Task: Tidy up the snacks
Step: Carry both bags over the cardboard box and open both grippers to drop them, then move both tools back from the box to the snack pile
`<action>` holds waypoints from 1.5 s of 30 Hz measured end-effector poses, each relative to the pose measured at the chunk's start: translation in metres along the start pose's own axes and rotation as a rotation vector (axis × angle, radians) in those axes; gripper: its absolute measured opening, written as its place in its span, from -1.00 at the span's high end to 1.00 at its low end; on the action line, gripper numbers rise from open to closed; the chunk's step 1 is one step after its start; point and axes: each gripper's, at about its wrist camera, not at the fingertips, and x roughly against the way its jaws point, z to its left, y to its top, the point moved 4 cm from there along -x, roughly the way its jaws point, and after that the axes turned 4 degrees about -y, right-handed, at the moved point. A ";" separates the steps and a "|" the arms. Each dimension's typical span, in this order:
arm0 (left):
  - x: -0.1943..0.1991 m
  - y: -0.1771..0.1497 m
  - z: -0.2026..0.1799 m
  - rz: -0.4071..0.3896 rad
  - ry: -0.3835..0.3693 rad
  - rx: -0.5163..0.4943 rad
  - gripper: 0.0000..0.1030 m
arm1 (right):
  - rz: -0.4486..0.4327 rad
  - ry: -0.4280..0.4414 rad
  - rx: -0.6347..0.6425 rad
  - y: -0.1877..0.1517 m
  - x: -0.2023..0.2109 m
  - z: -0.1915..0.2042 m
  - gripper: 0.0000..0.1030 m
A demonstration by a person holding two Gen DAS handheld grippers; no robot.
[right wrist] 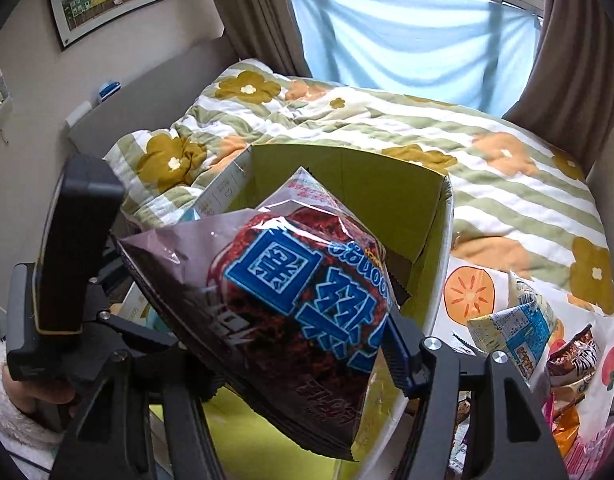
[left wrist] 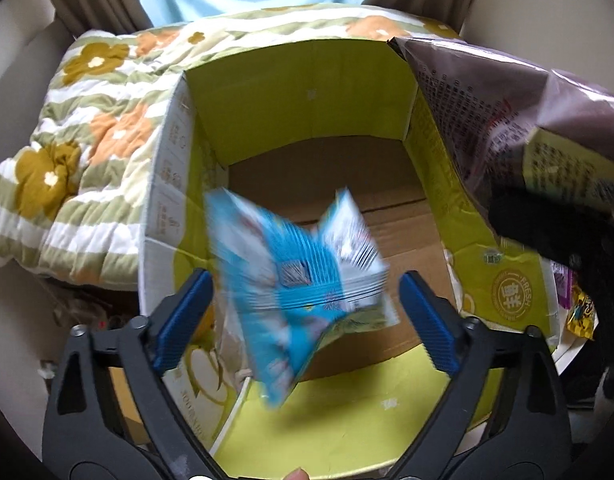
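Across the middle of the left wrist view sits the cardboard box (left wrist: pixel 307 128), open, green-lined, brown floor bare at centre frame. Blue snack packet (left wrist: pixel 295 276) is motion-blurred, lying between the two fingers of the left gripper (left wrist: pixel 307 308); the blue pads stand wide apart on either side and neither visibly touches it. Judgement: packet is loose and dropping toward the box floor, not gripped.

Right wrist view: dark snack bag (right wrist: pixel 299 304) fills centre frame, clamped by the right gripper (right wrist: pixel 299 364) near its lower edge; jaws closed onto the film, right finger pressed against the bag's side. Bag hangs over the box's near rim, top corner leaning into the opening. It also shows at upper right of the left wrist view.

Handling, judged: both are light, puffed foil bags, slick, crinkly, contents brittle. Hold by a crimped seam or corner, not the inflated belly; a hard squeeze risks crushing.

Pose: both grippers tilt downward over the box, left one nearly straight down. Loose snacks (right wrist: pixel 547 344) lie at lower right, beside the box, on the flowered quilt (right wrist: pixel 447 136).
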 end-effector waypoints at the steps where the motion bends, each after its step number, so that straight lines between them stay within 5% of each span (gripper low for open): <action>1: 0.002 -0.001 0.002 -0.001 0.012 0.002 -0.90 | 0.000 0.006 0.003 0.000 0.000 -0.002 -0.14; 12: 0.033 -0.017 0.041 -0.044 0.031 0.127 -0.90 | 0.022 -0.066 0.166 -0.005 -0.009 0.023 -0.14; 22: 0.042 -0.029 0.055 -0.062 0.045 0.189 -0.90 | 0.099 -0.078 0.111 -0.021 -0.038 0.024 -0.18; 26: 0.047 -0.034 0.058 -0.062 0.077 0.173 -0.90 | 0.055 -0.047 0.072 -0.023 -0.032 0.028 -0.99; 36: 0.059 -0.042 0.055 -0.075 0.062 0.149 -0.90 | 0.090 -0.060 0.010 -0.041 -0.016 0.031 -0.99; 45: 0.075 -0.027 0.031 -0.134 0.002 0.065 -0.90 | 0.017 -0.093 -0.085 -0.041 0.019 0.025 -0.99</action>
